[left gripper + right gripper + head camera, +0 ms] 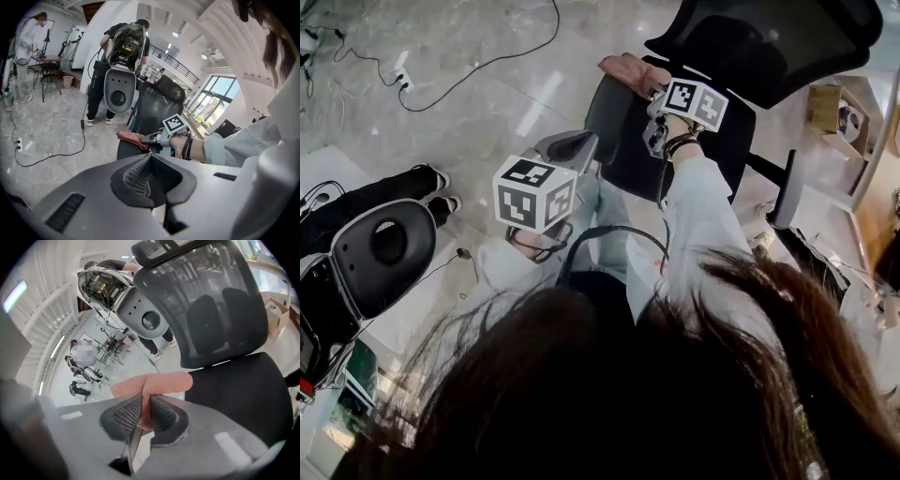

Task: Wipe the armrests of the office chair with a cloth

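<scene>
the right gripper (146, 404) has its jaws clamped on a fold of the pink cloth (157, 382), the one cloth in sight; the rest of it spreads ahead of the jaws at the left edge of the seat of the black office chair (220, 301). in the head view the cloth (628, 72) lies at the seat's far corner, just beyond the right gripper (654, 101), though i cannot tell how firmly it presses there. the left gripper (149, 169) has its jaws together with nothing between them, and it hangs clear of the chair, nearer the body, left gripper (570, 147) over the floor. two grippers, each with one marker cube (532, 192). the floor (487, 103) is glossy grey marbled stone; one black cable (478, 66) loops over it to one white power strip (401, 81). the room is white-walled with tall windows (221, 89). two people stand in the left gripper view, one in black (96, 89) with a grey shell pack (118, 91), one at the far left (26, 37)
</scene>
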The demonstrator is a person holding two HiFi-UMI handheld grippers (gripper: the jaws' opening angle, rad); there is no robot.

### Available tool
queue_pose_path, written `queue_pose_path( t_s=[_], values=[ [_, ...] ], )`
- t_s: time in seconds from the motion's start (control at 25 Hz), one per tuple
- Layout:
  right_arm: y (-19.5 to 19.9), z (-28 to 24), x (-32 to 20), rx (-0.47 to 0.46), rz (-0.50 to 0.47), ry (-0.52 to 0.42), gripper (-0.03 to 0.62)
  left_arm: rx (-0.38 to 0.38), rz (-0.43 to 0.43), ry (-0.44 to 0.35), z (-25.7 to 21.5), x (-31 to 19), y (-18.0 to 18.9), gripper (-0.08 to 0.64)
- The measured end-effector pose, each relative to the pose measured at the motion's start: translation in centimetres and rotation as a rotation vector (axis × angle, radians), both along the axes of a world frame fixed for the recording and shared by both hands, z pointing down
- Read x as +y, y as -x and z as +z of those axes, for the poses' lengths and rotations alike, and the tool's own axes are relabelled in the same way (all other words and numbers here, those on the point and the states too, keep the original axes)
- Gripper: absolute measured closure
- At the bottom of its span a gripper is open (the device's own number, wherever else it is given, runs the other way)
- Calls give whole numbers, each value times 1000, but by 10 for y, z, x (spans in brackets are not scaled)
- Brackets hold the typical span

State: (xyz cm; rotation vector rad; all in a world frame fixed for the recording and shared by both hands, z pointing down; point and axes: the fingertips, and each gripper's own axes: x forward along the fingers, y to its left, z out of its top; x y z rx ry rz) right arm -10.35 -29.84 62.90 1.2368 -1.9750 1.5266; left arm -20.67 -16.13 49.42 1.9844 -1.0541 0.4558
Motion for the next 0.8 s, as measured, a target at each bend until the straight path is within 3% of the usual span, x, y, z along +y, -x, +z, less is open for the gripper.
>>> queue_pose_path(
  t_s=[0.16,0.28,0.52,0.8],
  values=[
    [19,-10,38,-79,-117,4,555,2,3,-4,-2,-3,1,558],
    [29,-15,73,-76,-218,10,555,4,4,-17,-8,-7,0,558],
    [42,-24,147,-120,-291,42,555,3,-6,-45,-18,1,3,558],
    [70,-24,225,-95,-371,46,555,14,10,-90,-24,21,26,558]
  ],
)
